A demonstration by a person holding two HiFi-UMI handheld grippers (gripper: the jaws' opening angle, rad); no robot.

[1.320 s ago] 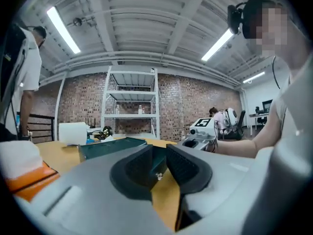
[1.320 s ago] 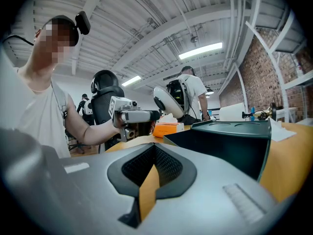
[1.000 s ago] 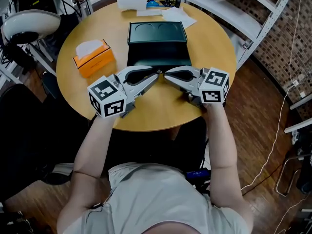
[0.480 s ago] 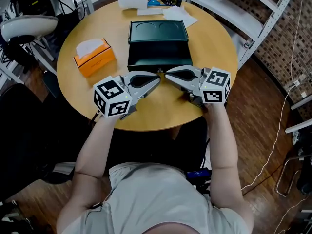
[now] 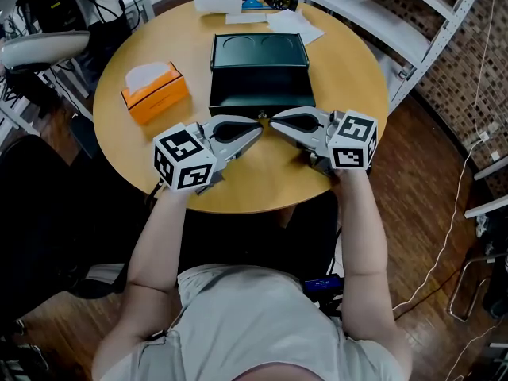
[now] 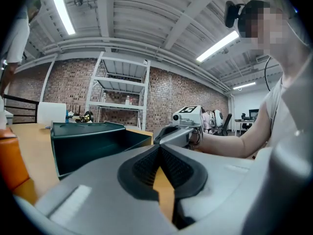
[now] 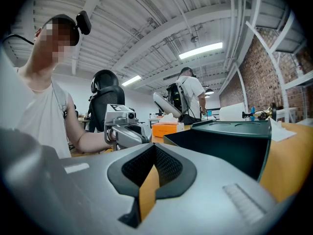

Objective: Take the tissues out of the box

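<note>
- Two hand-held grey grippers sit low over the round wooden tabletop [image 5: 262,173], with their tips facing each other and close together.
- Left gripper [image 5: 255,127]: jaws pressed together, nothing between them.
- Right gripper [image 5: 274,121]: jaws pressed together, nothing between them.
- Orange cardboard tissue box [image 5: 155,95], with white tissue [image 5: 145,76] showing at its top, stands well apart from both jaws, beyond and left of the left jaws.
- Dark green rectangular tray [image 5: 259,74] lies just beyond both jaw tips.

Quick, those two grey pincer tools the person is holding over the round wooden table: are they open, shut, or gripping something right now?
Left grey gripper: closed, nothing between its jaws.
Right grey gripper: closed, nothing between its jaws.
</note>
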